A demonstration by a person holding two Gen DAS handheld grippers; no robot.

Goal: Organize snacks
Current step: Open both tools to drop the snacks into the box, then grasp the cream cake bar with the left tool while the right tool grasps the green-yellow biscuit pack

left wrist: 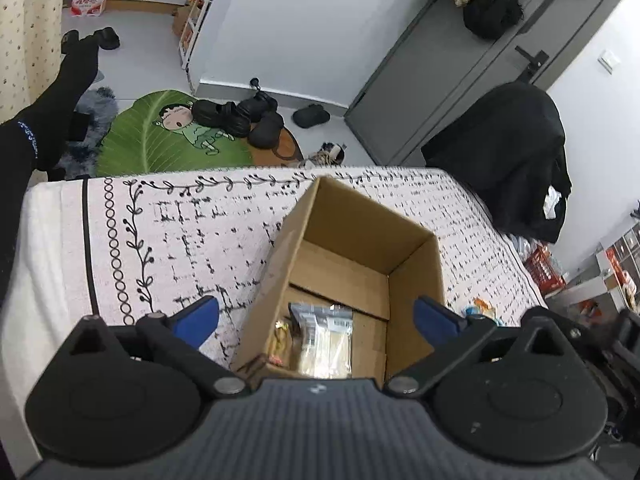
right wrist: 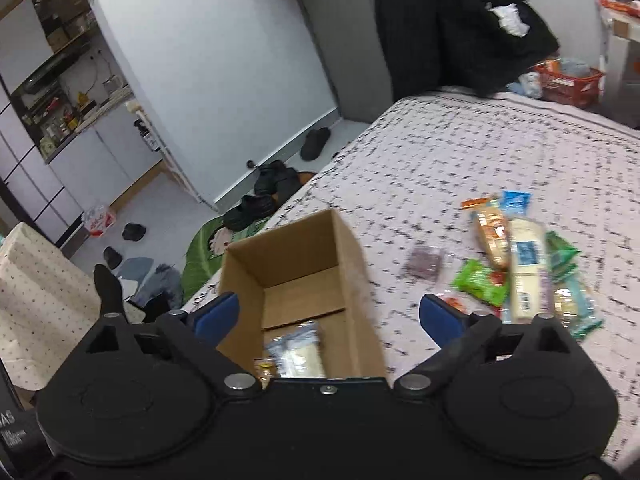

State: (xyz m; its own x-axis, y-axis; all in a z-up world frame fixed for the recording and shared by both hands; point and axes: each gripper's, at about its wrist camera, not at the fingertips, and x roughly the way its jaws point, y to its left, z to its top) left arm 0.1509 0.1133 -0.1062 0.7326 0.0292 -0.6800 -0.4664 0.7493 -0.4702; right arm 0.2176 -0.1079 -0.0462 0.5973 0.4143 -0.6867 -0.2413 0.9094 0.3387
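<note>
Left gripper (left wrist: 316,322): matte black body, ribbed grey housing at the centre with a small pale mark, two round black discs at the sides, triangular cut-outs above them, silver screws at the linkage pivots, blue fingers (left wrist: 198,320). Right gripper (right wrist: 330,316): same black build (smooth centre plate, one screw in the middle), blue fingers (right wrist: 218,314). Black sock (left wrist: 78,60) with tiny pale lettering.

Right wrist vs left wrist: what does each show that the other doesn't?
Right wrist only: the pile of loose snack packets on the bedspread beside the box, a red basket, kitchen shelves.
Left wrist only: the door handle, and the leaf rug's cartoon figure in full.
Both: the open cardboard box holding a clear packet, the patterned bedspread, black shoes.
</note>
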